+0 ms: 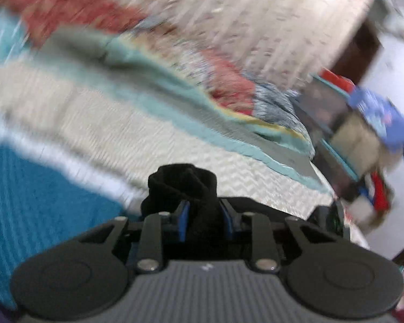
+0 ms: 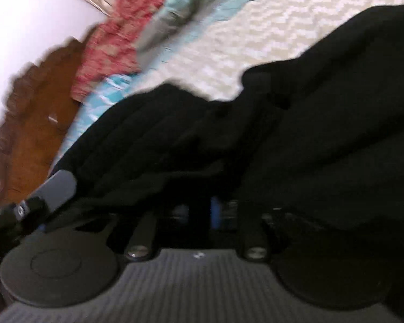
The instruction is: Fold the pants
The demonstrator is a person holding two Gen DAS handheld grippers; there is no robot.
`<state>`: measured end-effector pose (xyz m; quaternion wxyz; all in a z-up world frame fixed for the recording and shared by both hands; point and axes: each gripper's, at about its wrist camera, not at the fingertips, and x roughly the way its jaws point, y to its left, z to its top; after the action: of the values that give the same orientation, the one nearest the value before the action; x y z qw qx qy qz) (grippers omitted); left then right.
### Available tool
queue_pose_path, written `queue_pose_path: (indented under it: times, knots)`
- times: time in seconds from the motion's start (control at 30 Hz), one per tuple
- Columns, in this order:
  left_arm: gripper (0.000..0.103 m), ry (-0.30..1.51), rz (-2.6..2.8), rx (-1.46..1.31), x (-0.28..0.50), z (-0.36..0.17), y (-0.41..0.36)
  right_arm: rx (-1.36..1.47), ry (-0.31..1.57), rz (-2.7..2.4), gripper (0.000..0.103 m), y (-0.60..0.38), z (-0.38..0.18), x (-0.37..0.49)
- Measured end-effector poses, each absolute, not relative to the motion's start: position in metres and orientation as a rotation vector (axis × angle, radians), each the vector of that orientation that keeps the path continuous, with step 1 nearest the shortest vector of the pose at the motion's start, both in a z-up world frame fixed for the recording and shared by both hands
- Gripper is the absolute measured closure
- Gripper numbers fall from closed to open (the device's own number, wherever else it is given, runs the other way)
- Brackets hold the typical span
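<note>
Here both views are smeared with motion blur, yet the grips can be read. In the left wrist view the left gripper (image 1: pixel 204 215) has its blue-padded fingers (image 1: pixel 184 223) drawn in tight on a bunched wad of the black pants (image 1: pixel 184 185), which sticks up between and just beyond them. Beyond it lies a bed with a cream zigzag bedspread (image 1: pixel 148 140), a band of bright blue cover (image 1: pixel 40 202) at the near left, and a teal-edged blanket (image 1: pixel 153 86) rumpled across the far side beside red patterned fabric (image 1: pixel 67 8). At the far right stands a cluttered shelf (image 1: pixel 358 134), too blurred to tell its contents. In the right wrist view the right gripper (image 2: pixel 202 212) is nearly buried: the pants (image 2: pixel 282 140) drape over it and spread up to the right across the bedspread (image 2: pixel 256 27), and its jaws are pinched together on the cloth, one blue pad (image 2: pixel 215 212) just showing. At the left a carved wooden headboard (image 2: pixel 37 107) meets a white wall (image 2: pixel 27 13).
</note>
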<state>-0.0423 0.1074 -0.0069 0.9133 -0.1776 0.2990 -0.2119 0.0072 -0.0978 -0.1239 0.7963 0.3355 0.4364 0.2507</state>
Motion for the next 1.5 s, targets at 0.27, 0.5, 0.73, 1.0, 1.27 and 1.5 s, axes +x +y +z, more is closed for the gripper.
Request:
queue_pose_path:
  times: [0.27, 0.5, 0.73, 1.0, 1.27, 1.5]
  knots:
    - [0.078, 0.534, -0.723, -0.124, -0.029, 0.030, -0.010, 1.000, 0.733, 0.486, 0.089, -0.201, -0.106, -0.018]
    - [0.066, 0.842, -0.848, 0.179, -0.022, -0.031, -0.123, 0.540, 0.609, -0.105, 0.067, -0.279, -0.070, -0.095]
    - [0.030, 0.813, -0.896, 0.132, -0.040, -0.014, -0.107, 0.649, 0.466, -0.168, 0.066, -0.326, -0.068, -0.142]
    - [0.029, 0.825, -0.743, -0.089, -0.015, 0.000, -0.041, 0.551, 0.582, 0.218, 0.038, -0.280, -0.060, -0.042]
    - [0.036, 1.004, -0.685, -0.116, 0.008, -0.059, -0.043, 0.669, 0.633, 0.148, 0.096, -0.291, -0.088, -0.001]
    - [0.030, 0.983, -0.728, -0.060, 0.004, -0.048, -0.049, 0.690, 0.654, 0.133, 0.069, -0.324, -0.087, -0.029]
